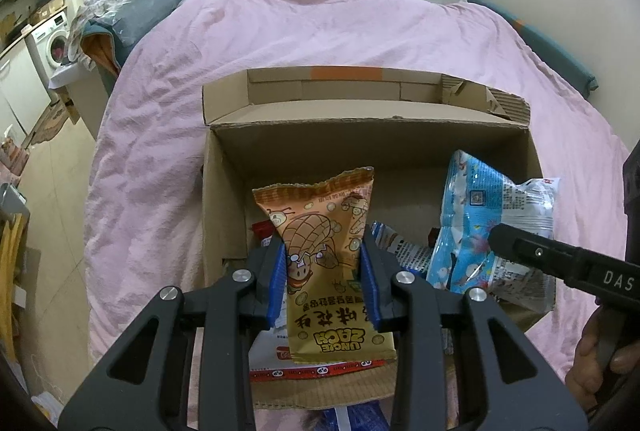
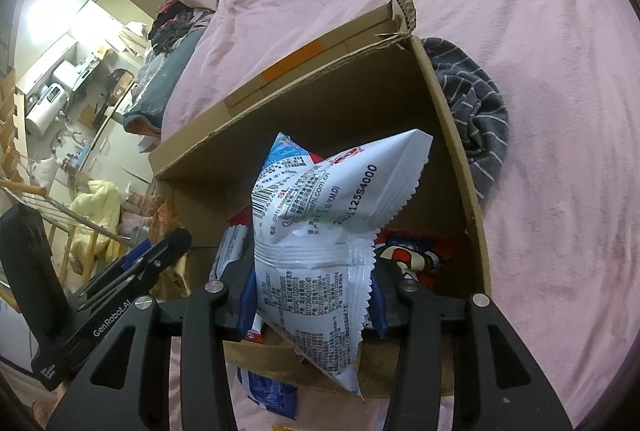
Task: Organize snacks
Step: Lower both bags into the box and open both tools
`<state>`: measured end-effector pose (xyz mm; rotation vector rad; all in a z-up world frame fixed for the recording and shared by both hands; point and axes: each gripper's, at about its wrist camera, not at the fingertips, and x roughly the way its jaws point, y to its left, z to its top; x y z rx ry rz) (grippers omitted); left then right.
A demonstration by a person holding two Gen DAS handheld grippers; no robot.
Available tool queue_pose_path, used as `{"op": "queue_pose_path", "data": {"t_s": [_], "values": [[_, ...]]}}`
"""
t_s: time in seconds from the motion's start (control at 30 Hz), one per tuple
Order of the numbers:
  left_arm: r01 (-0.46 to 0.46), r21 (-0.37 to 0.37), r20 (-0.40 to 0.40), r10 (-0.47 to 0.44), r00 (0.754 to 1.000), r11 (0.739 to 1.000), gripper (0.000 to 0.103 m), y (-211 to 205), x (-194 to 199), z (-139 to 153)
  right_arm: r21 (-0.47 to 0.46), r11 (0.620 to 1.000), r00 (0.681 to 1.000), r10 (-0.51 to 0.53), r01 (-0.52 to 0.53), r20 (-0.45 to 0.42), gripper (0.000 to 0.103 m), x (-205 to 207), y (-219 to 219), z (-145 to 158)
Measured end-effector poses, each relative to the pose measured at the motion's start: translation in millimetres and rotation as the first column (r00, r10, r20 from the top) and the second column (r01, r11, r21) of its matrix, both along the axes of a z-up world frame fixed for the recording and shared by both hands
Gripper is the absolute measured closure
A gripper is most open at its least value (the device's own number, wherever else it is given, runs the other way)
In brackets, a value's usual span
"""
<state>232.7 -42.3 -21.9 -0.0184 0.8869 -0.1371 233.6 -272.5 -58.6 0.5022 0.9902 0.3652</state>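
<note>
The left hand-held gripper [image 1: 325,267] grasps an orange "UNCLE ZACH" peanut packet [image 1: 324,255]; the right hand-held gripper [image 2: 312,295] grasps a white-blue snack bag [image 2: 320,231] over the cardboard box [image 1: 224,191].

Snacks held over an open cardboard box on a pink-covered bed

An orange peanut snack packet [image 1: 324,263] printed with cartoon peanuts and "UNCLE ZACH" stands upside down, upright over the near left part of the cardboard box [image 1: 224,191]. A white and blue snack bag [image 2: 320,231], crinkled, with a barcode and small print, rises tilted over the box's right side. On the box floor lie more packets: a red and white one [image 2: 416,259] at the right and a blue and white one [image 1: 404,251] in the middle.
</note>
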Motion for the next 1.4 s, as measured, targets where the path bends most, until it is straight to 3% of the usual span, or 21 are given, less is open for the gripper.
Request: {"op": "queue_pose_path", "data": {"t_s": [0.3, 0.5, 0.57, 0.63, 0.67, 0.73, 0.8, 1.2, 1.4], "values": [[-0.006, 0.001, 0.005, 0.006, 1.0, 1.0, 0.074, 0.4, -1.3, 1.4, -0.014, 1.0, 1.0, -0.006, 0.006, 0.011, 0.05, 1.7, 0.5, 2.1], [-0.017, 0.005, 0.004, 0.017, 1.0, 1.0, 0.073, 1.2, -1.8, 3.0, -0.039, 0.999, 0.999, -0.016, 0.017, 0.028, 0.033, 0.8, 1.0, 6.6], [-0.023, 0.013, 0.005, 0.023, 1.0, 1.0, 0.066, 0.8, -2.1, 2.9, -0.069, 0.998, 0.999, -0.007, 0.01, 0.041, 0.032, -0.4, 3.7, 10.5], [-0.032, 0.011, 0.014, 0.031, 0.999, 0.999, 0.043, 1.6, -3.4, 4.1, -0.122, 0.992, 0.997, -0.009, 0.018, 0.074, 0.031, -3.4, 6.8, 16.9], [-0.034, 0.014, 0.026, 0.034, 0.999, 0.999, 0.037, 1.7, -5.1, 5.9, -0.15, 0.988, 0.995, -0.015, 0.03, 0.096, 0.03, -5.4, 7.2, 20.3], [-0.036, 0.018, 0.044, 0.035, 0.998, 0.999, 0.025, 2.0, -7.4, 9.0, -0.194, 0.98, 0.992, -0.012, 0.038, 0.129, 0.018, -7.9, 9.7, 26.9], [-0.038, 0.022, 0.067, 0.036, 0.997, 0.999, 0.021, 2.7, -10.1, 13.4, -0.205, 0.978, 0.989, -0.014, 0.044, 0.148, 0.009, -9.3, 9.9, 30.3], [-0.06, -0.007, 0.071, 0.06, 0.996, 0.998, 0.02, 14.5, -11.6, 16.4, -0.186, 0.98, 0.987, -0.04, 0.068, 0.154, 0.007, -9.4, 0.2, 32.8], [-0.088, -0.004, 0.122, 0.088, 0.989, 0.996, 0.02, 20.0, -24.3, 26.7, -0.188, 0.979, 0.982, -0.049, 0.083, 0.181, 0.007, -19.7, -5.0, 40.8]]}}
